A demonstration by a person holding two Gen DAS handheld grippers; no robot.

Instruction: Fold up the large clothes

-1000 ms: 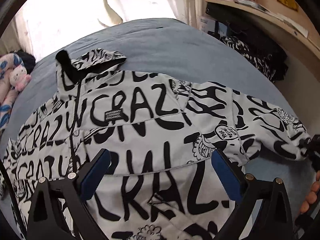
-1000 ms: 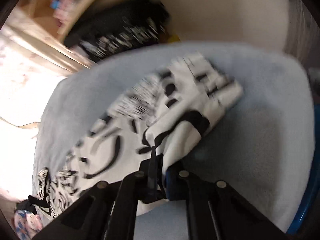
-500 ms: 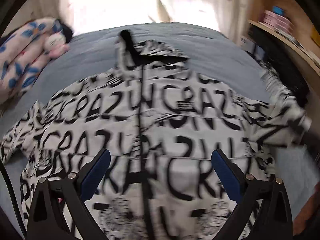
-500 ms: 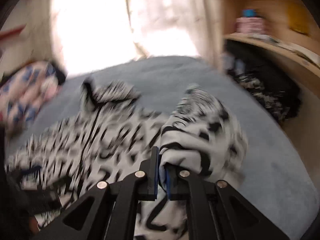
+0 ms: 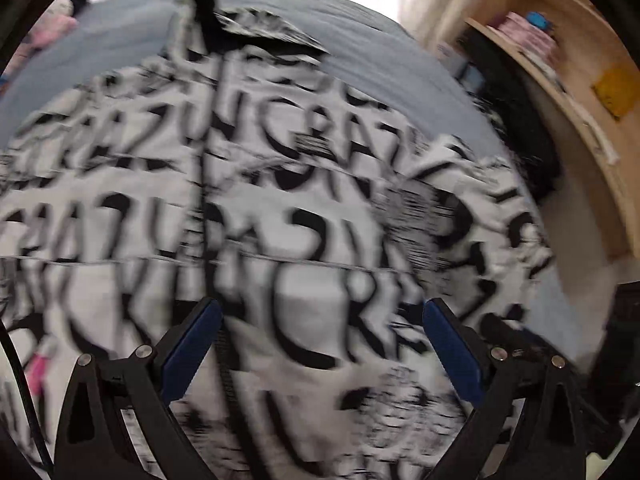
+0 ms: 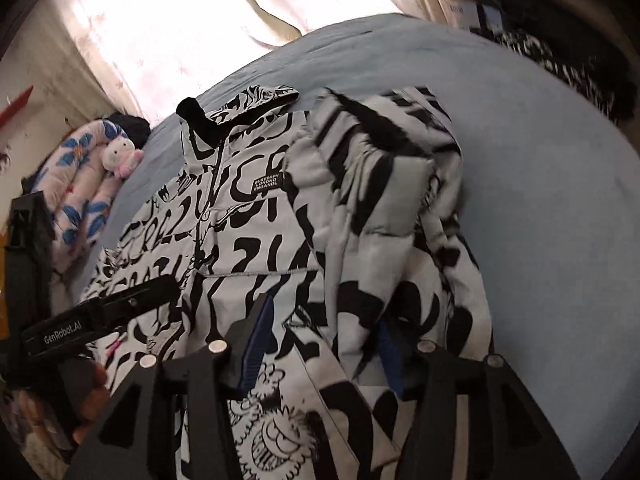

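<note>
A large white jacket (image 6: 240, 248) covered in black lettering lies front up on the blue bed (image 6: 540, 200), collar toward the window. Its right sleeve (image 6: 384, 184) is folded inward over the chest. My right gripper (image 6: 324, 332) hovers just above the lower part of that sleeve, jaws opening, pads off the fabric. The same jacket (image 5: 280, 208) fills the blurred left wrist view. My left gripper (image 5: 320, 340) stands wide open over the jacket's front near the zip, holding nothing. The left tool (image 6: 92, 320) also shows at the right wrist view's left edge, with a hand under it.
A floral pillow with a small plush toy (image 6: 118, 156) lies at the bed's far left. Curtains (image 6: 168, 20) hang behind the bed. Wooden shelves (image 5: 560, 80) and a dark pile of clothes (image 6: 560, 64) stand along the right side.
My right gripper carried the sleeve inward across the jacket, then let go of it; its jaws went from shut to apart. My left gripper shifted toward the jacket's middle, still open.
</note>
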